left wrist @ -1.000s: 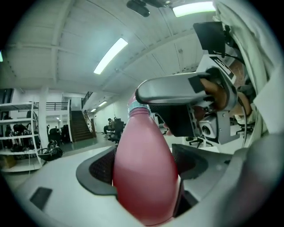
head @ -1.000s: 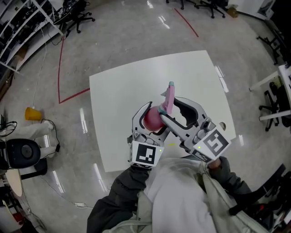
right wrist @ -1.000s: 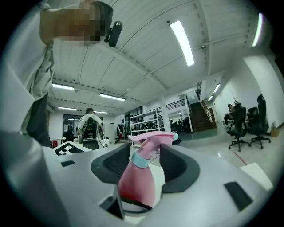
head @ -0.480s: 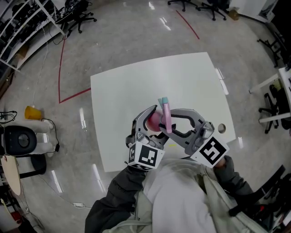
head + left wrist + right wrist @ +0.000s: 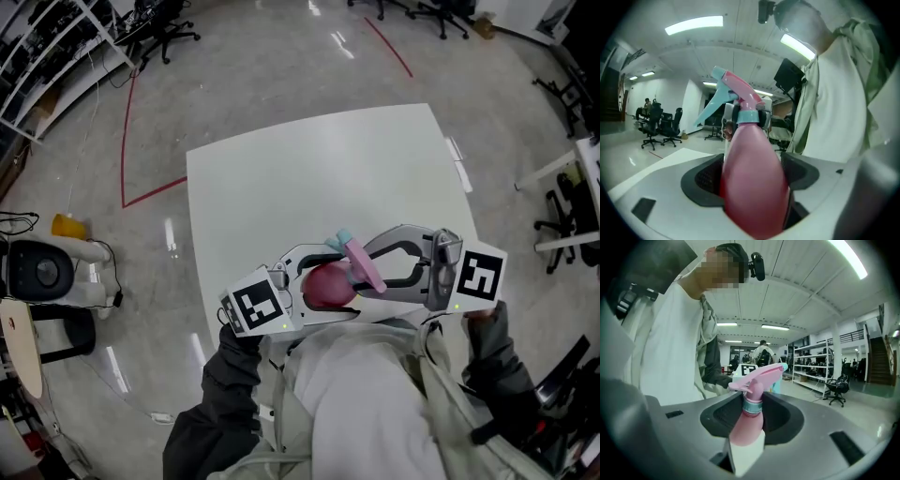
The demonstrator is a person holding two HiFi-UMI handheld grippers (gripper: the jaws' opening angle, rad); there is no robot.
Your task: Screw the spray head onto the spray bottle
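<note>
Head view: the left gripper [image 5: 330, 281] is clenched around the belly of the pink spray bottle [image 5: 322, 289]. The bottle is held up above the near edge of the white desk [image 5: 309, 169], close to the person's chest. The right gripper [image 5: 368, 272] comes in from the opposite side, so the two grippers face each other. The spray head [image 5: 360, 260] lies at its jaw tips, just beyond the left gripper's tips.

Left gripper view: both pads press on the wide body of the spray bottle [image 5: 752, 187], which fills the gap between the jaws of the left gripper [image 5: 750, 176]. The spray head [image 5: 740, 96] stands past the tips, its teal trigger pointing left. The right gripper's fingers [image 5: 727, 115] flank the teal collar [image 5: 751, 116].

Right gripper view: the jaws of the right gripper [image 5: 752, 411] have just been closing. The bottle's neck and the teal collar [image 5: 752, 405] are between them, gripped on either side. The spray head [image 5: 759, 373] rises just past the tips, nozzle to the right. The left gripper's marker cube [image 5: 749, 370] shows behind it.
</note>
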